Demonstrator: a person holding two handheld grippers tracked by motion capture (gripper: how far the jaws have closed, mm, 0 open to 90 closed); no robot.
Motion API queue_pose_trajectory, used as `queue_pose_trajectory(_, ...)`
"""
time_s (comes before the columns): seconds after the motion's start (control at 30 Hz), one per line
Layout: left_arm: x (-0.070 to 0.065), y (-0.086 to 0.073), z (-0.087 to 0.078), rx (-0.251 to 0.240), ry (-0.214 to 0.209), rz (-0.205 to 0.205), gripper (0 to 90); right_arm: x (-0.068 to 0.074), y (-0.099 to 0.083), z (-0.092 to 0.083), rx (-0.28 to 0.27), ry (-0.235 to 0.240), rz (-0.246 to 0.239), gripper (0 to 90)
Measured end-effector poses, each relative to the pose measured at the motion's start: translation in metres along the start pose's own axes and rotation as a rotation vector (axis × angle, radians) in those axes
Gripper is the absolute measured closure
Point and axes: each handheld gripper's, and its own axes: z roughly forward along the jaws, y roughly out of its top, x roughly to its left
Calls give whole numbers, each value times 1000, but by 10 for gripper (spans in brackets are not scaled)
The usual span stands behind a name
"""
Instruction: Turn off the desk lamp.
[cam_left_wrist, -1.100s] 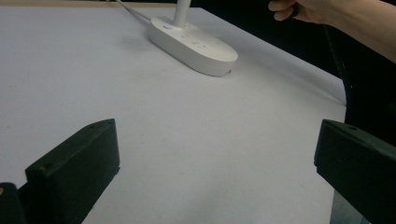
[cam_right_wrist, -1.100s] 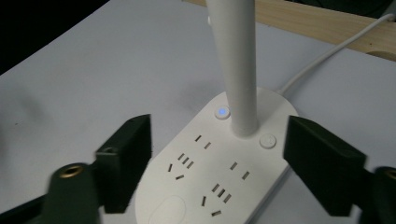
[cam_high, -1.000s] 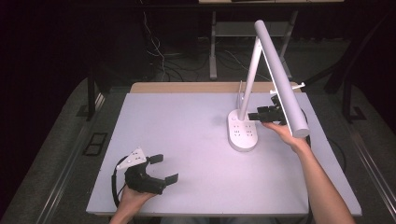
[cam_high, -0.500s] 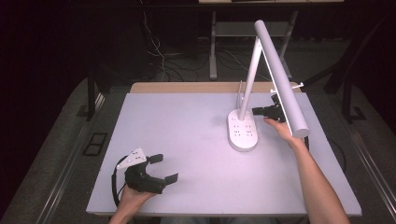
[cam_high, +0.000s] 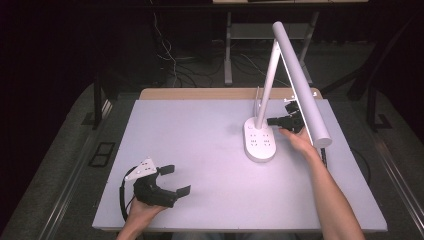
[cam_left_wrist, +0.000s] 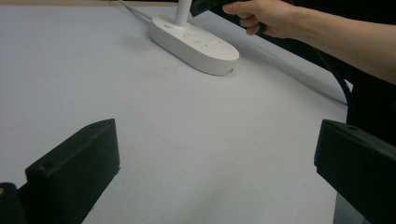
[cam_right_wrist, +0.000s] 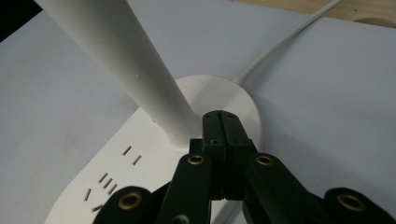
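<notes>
Progress check, going left to right: the left claw (cam_high: 176, 180) is parked at the near-left corner of the bench (cam_high: 200, 150), jaws spread wide with nothing between them. In the left gripper view you just see bare surface between the two blocky black jaws, so that side looks idle to me.

Middle-right is the desk lamp (cam_high: 280, 95), standing toward the far right of the bench. Its base (cam_high: 260, 140) is a smooth, glossy white oval slab with little socket slots cut into the top (cam_right_wrist: 109, 179), so it doubles as a power strip. A slim white round stem (cam_right_wrist: 126, 60) rises at a tilt, and a long matte white tube head (cam_high: 302, 85) slopes down over the right side. A white cord (cam_right_wrist: 285, 44) runs off the back of the base.

Then the right claw (cam_high: 274, 120), with its jaws pressed fully together and nothing pinched in them. In the right gripper view the closed tips (cam_right_wrist: 223, 122) sit right at the foot of the stem, over the base; I can't tell if they're actually touching it. My guess is it's poking at a switch there with the closed tip. No glow from the head that I can make out, so I'd call the job barely started or mid-press, with everything else left to do.

Bench top is a flat, pale, matte sheet.
</notes>
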Motion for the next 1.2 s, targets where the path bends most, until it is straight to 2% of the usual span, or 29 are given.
queue_pose_trajectory(0.17, 0, 0, 0, 1, -1, 0, 0, -1, -2, 10, 20, -17, -3, 900)
queue_pose_trajectory(0.2, 1, 0, 0, 0, 0, -1, 0, 0, -2, 12, 12, -9, 9, 900)
queue_pose_trajectory(0.37, 1, 0, 0, 1, -1, -5, 0, 2, -2, 13, 17, -21, 26, 900)
queue_pose_trajectory(0.5, 1, -1, 2, 7, -5, -1, 0, 1, -3, 13, 18, -49, 23, 900)
queue_pose_trajectory(0.7, 2, 0, 0, 2, 1, -6, 0, 4, -2, 12, 24, -65, 8, 900)
queue_pose_trajectory(1.13, 1, -1, 0, -1, 0, -5, 0, 7, -1, 11, 37, -63, -8, 900)
queue_pose_trajectory(1.2, 0, -1, 0, 1, 1, -4, 0, 7, -2, 11, 34, -52, 19, 900)
